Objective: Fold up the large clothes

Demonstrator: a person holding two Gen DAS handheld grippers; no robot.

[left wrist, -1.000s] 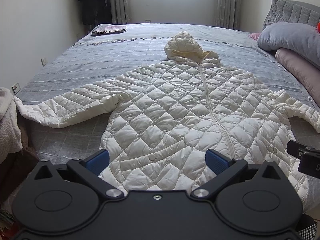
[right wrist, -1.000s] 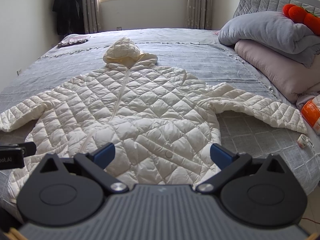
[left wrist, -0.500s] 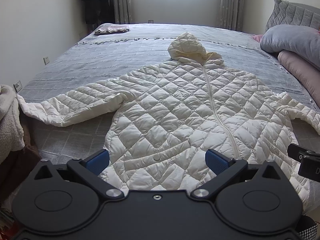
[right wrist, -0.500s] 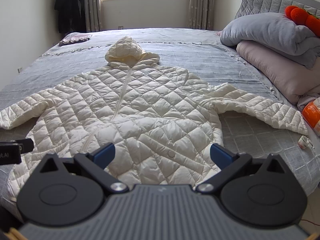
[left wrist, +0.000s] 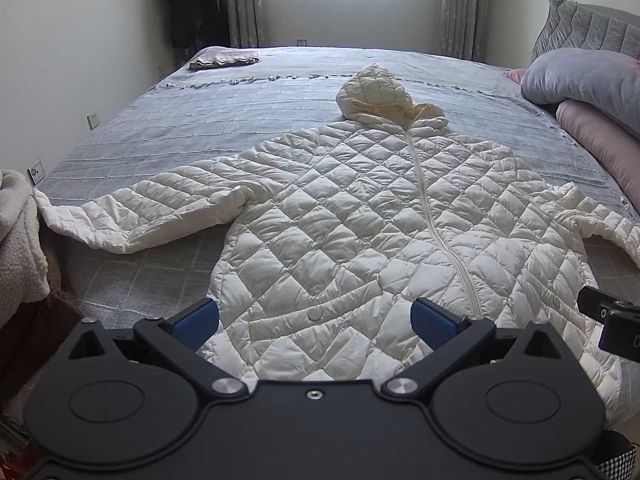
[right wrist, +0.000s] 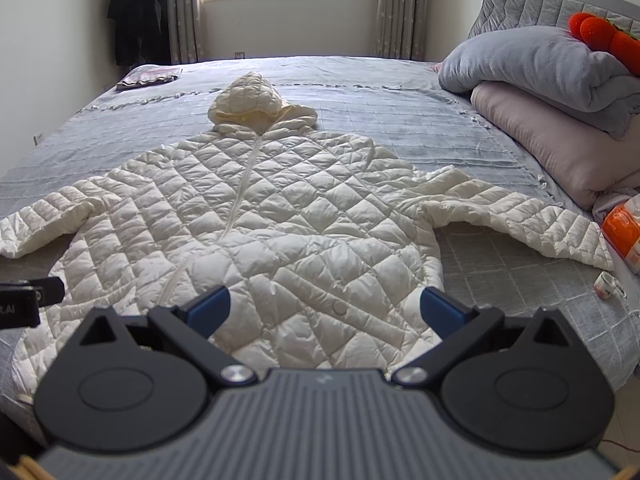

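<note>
Blue-padded and spread wide, the left gripper (left wrist: 314, 318) and right gripper (right wrist: 326, 306) hang empty over the near hem of the white quilted coat (left wrist: 360, 232), which lies flat, zipped, sleeves out, hood toward the bed's (left wrist: 200, 120) far edge. Only the left view shows a fleecy heap (left wrist: 18, 240) off the left edge; only the right shows an orange plush (right wrist: 600, 36) on the stacked duvets (right wrist: 540, 80).

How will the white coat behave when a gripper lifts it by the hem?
The coat is puffy and quilted, so probably light but bulky. It lies limp on the bed, so the sleeves would likely droop. Its sheen suggests a slippery shell.
</note>
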